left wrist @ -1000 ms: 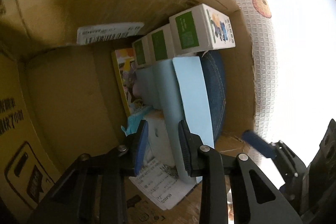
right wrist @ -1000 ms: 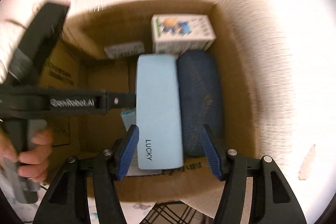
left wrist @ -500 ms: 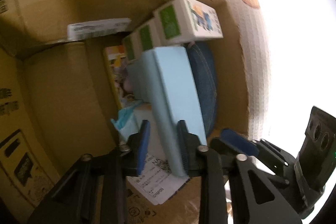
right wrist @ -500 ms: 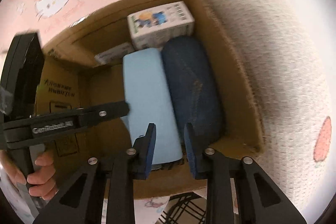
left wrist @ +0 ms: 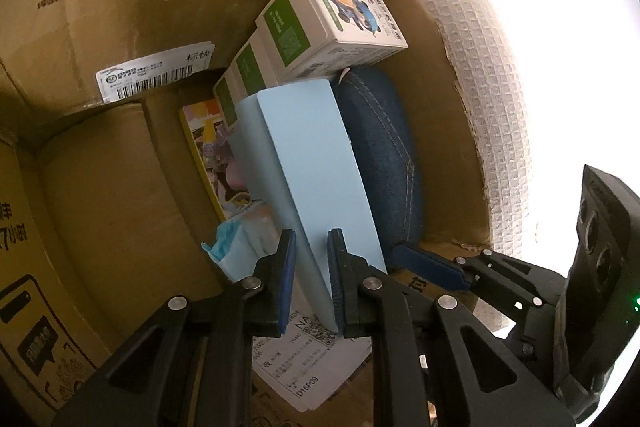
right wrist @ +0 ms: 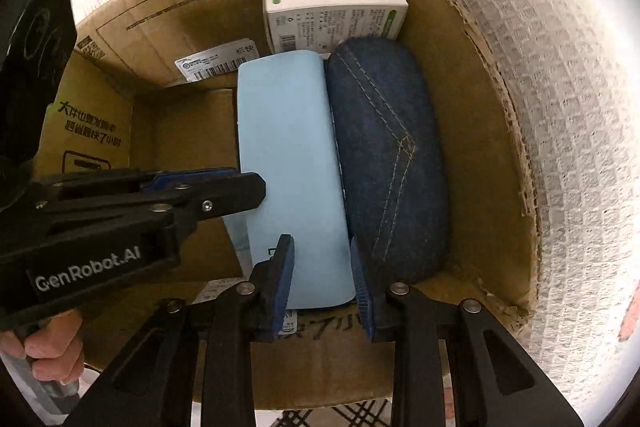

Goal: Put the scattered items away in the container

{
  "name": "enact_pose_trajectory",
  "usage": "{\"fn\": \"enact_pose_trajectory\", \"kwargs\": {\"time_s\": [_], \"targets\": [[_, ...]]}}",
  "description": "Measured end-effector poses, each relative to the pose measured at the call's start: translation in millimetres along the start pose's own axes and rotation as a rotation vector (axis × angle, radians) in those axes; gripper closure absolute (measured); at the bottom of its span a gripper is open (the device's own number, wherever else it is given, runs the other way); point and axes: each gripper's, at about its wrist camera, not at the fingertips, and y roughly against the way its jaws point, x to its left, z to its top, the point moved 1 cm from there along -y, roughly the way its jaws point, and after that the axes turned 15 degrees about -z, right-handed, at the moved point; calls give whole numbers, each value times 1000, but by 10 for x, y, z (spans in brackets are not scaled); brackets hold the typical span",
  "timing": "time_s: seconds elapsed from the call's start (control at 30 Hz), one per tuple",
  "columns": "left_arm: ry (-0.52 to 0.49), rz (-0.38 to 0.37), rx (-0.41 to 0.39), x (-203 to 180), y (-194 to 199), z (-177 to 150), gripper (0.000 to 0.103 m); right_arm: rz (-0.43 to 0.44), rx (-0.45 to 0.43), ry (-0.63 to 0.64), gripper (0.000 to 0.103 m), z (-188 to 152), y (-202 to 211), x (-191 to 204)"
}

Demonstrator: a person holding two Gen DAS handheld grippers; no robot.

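A cardboard box [right wrist: 480,155] holds a light blue case [right wrist: 288,155] standing on edge beside a denim case [right wrist: 388,147], with a white and green carton [right wrist: 332,15] behind them. My left gripper [left wrist: 312,279] is shut on the light blue case's [left wrist: 316,167] near edge inside the box [left wrist: 100,187]. My right gripper [right wrist: 322,287] straddles the same case's near end, jaws close to its sides; contact is unclear. The denim case [left wrist: 384,155] and stacked cartons [left wrist: 320,27] also show in the left wrist view.
Deeper in the box lie a picture book [left wrist: 212,155], a blue face mask [left wrist: 232,251] and a paper receipt [left wrist: 312,359]. The box stands on a pink patterned mat [right wrist: 560,107]. The left half of the box floor [right wrist: 188,131] is bare cardboard.
The right gripper moved in over the box, narrowed, then widened around the blue case's end. The left gripper stayed clamped on the case and tilted it slightly.
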Motion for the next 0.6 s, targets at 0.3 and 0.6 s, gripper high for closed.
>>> {"fn": "enact_pose_trajectory", "kwargs": {"time_s": [0.3, 0.6], "targets": [[-84, 66, -69, -100, 331, 28, 74, -68, -150, -71, 78, -193, 324, 62], [-225, 109, -204, -425, 1146, -294, 49, -40, -242, -162, 78, -402, 1088, 296]]}}
